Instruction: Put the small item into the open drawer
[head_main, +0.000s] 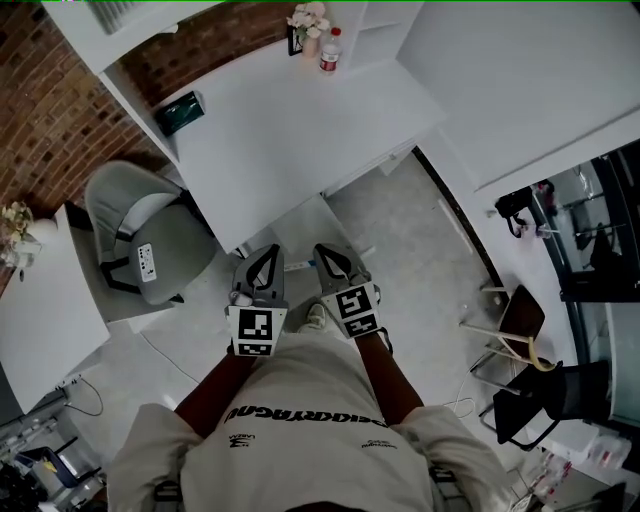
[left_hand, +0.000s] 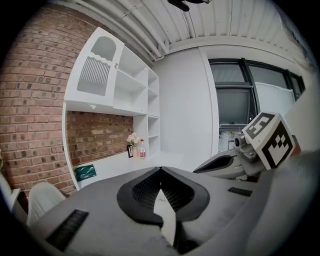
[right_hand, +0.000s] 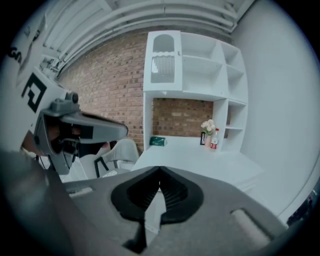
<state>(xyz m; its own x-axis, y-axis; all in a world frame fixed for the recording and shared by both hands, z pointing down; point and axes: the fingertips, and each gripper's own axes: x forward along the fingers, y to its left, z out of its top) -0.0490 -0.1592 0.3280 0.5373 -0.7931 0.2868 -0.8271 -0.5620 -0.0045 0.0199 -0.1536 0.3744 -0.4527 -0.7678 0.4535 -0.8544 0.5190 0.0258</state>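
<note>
Head view shows left gripper (head_main: 263, 255) and right gripper (head_main: 328, 255) side by side before a white desk (head_main: 290, 130), both closed and empty. A green box (head_main: 180, 112) lies at the desk's left end.

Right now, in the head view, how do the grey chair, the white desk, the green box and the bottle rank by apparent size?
1. white desk, clearly the largest
2. grey chair
3. green box
4. bottle, not much smaller than the box, so that last pair is close
</note>
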